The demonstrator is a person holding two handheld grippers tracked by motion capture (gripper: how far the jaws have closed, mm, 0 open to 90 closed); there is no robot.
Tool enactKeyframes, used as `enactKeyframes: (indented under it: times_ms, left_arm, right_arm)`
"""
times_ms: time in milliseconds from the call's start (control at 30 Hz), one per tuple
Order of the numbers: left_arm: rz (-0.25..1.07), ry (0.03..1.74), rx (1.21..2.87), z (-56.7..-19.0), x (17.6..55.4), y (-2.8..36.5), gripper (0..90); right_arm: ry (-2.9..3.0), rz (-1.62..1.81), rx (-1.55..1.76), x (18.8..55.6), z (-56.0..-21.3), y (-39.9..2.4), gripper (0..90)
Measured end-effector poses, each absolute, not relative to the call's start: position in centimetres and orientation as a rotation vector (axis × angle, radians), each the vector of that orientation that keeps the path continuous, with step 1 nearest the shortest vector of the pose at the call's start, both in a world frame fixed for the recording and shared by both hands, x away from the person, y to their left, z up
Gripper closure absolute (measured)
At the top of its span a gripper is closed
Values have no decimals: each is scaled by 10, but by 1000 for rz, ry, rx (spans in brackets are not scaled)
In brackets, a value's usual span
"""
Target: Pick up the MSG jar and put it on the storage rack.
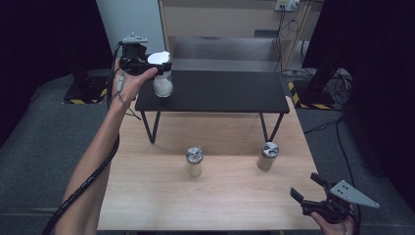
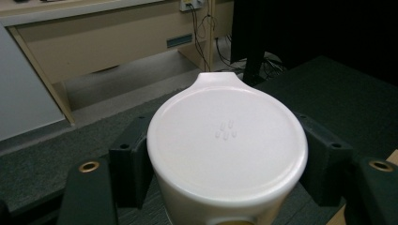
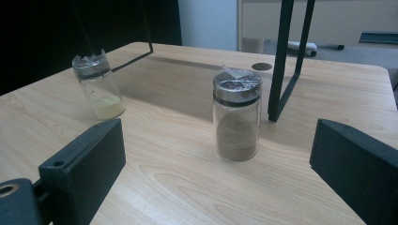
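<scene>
A white-lidded jar point(image 1: 162, 81) of white powder is at the left end of the black shelf point(image 1: 220, 90). My left gripper point(image 1: 159, 63) is shut on it just under the lid; in the left gripper view both jaws press the sides of the white jar point(image 2: 227, 140). Whether its base rests on the shelf I cannot tell. My right gripper point(image 1: 304, 186) hovers open over the table's near right corner, nothing between its jaws. In the right gripper view it point(image 3: 219, 173) faces a brown-powder jar point(image 3: 236, 117), with a yellow-powder jar point(image 3: 98, 86) farther left.
The two metal-capped jars, yellow-powder jar point(image 1: 195, 161) and brown-powder jar point(image 1: 267, 155), stand on the wooden table point(image 1: 147, 205) in front of the shelf's thin black legs point(image 1: 155, 127). A beige cabinet point(image 1: 220, 19) stands behind, and cables lie on the dark floor at the right.
</scene>
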State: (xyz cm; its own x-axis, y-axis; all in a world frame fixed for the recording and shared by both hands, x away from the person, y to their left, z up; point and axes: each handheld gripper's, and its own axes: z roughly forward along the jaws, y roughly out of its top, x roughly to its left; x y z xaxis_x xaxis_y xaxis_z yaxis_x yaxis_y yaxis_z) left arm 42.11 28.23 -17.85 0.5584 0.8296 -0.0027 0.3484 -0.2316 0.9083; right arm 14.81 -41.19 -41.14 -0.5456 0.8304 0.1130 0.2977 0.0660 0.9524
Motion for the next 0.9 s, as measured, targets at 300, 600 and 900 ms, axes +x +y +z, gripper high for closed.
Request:
enactKeyframes:
  times_ms: [300,600,900]
  left_arm:
    - [617,973,1810,-188,425,284,296]
    - [608,973,1820,-191,428,283,296]
    - [603,976,1817,-195,429,284,296]
  right_arm:
    - [1882,1495,1122,148,-411,-412,43]
    - [1884,1495,1123,149,-411,-412,43]
    - [1886,1497,1123,149,-412,-413,43]
